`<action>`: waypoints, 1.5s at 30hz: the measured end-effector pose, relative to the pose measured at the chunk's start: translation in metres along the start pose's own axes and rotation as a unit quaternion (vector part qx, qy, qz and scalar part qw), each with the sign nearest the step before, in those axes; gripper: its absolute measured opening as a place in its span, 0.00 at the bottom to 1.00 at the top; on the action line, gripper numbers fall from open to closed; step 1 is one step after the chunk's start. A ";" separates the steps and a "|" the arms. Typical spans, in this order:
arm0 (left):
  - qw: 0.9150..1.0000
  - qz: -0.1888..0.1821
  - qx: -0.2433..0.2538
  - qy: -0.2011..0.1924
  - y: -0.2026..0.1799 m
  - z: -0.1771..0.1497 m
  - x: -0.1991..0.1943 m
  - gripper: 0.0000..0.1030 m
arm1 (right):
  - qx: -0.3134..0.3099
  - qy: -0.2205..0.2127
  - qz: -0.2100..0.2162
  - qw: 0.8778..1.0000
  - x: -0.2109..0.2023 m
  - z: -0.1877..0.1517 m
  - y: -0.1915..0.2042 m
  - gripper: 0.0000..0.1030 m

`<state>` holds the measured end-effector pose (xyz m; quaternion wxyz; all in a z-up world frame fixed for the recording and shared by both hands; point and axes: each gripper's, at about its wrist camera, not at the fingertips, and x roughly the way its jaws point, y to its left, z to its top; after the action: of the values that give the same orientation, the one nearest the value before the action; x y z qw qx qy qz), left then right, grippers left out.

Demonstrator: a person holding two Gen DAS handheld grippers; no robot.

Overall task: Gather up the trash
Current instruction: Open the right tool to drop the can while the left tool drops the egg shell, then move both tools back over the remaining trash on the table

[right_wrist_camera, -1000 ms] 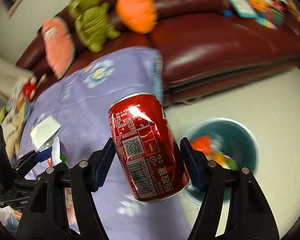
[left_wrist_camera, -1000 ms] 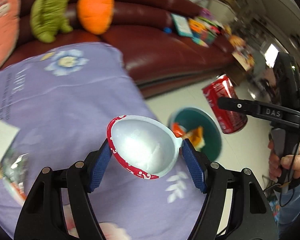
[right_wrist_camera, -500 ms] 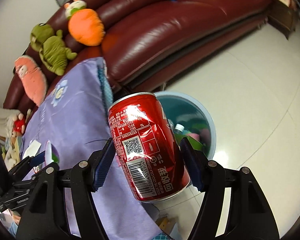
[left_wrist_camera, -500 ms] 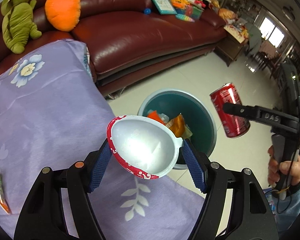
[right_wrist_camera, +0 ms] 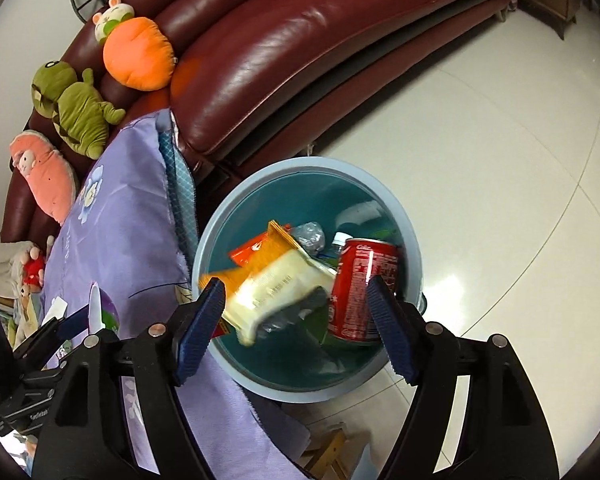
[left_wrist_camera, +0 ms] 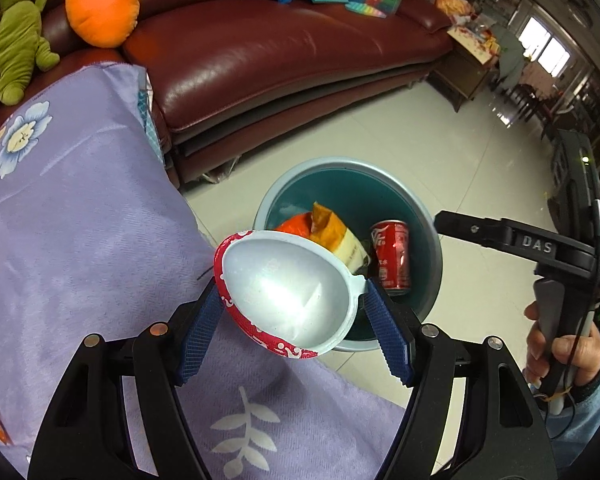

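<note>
Can (right_wrist_camera: pixel 358 288): inside bin (right_wrist_camera: pixel 236 216), against its right wall; right gripper (right_wrist_camera: pixel 296 328) jaws just spread, empty.
Bowl (left_wrist_camera: pixel 288 292): pinched by left gripper (left_wrist_camera: pixel 296 328), over bin's near-left rim.
Risk: released here, bowl may strike rim, fall outside.

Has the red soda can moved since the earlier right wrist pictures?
Yes. The red can has left the right gripper, whose fingers just opened, and dropped into the teal bin among the wrappers.

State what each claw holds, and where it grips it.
Left claw holds the bowl, pads on opposite sides of its rim. Right claw holds nothing; its jaws have just opened and the can lies in the bin.
</note>
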<state>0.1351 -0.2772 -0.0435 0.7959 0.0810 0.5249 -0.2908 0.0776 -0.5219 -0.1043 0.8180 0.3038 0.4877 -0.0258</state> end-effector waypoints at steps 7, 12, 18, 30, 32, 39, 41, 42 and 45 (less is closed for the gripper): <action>1.000 0.002 0.008 0.006 -0.007 0.005 0.015 0.70 | 0.010 0.000 -0.006 1.000 -0.001 0.000 -0.009 0.72; 1.000 -0.005 0.016 0.005 -0.016 0.013 0.028 0.70 | 0.015 0.000 -0.010 1.000 -0.001 0.001 -0.013 0.73; 0.999 -0.016 0.028 0.000 -0.032 0.026 0.047 0.71 | 0.024 0.005 -0.019 1.000 0.002 0.005 -0.019 0.73; 1.000 -0.014 -0.015 -0.004 -0.013 0.046 0.057 0.79 | 0.033 0.013 -0.029 0.999 0.008 0.008 -0.020 0.73; 1.000 -0.013 -0.016 -0.008 -0.010 0.045 0.052 0.80 | 0.032 0.013 -0.029 0.999 0.008 0.007 -0.018 0.73; 1.000 -0.012 -0.021 -0.014 0.001 0.039 0.033 0.81 | 0.023 0.016 -0.036 0.999 0.004 0.006 -0.007 0.75; 1.000 -0.011 -0.024 -0.015 0.005 0.035 0.027 0.82 | 0.019 0.014 -0.039 0.999 0.000 0.004 -0.002 0.75; 0.999 -0.011 -0.027 -0.016 0.007 0.031 0.022 0.83 | 0.016 0.014 -0.039 0.999 -0.002 0.003 0.001 0.75; 0.999 -0.010 -0.034 -0.019 0.012 0.020 0.010 0.84 | 0.007 0.011 -0.041 0.999 -0.008 0.000 0.010 0.75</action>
<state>0.1606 -0.2799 -0.0455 0.8052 0.0434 0.5197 -0.2822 0.0771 -0.5159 -0.0926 0.8087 0.2897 0.5085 -0.0590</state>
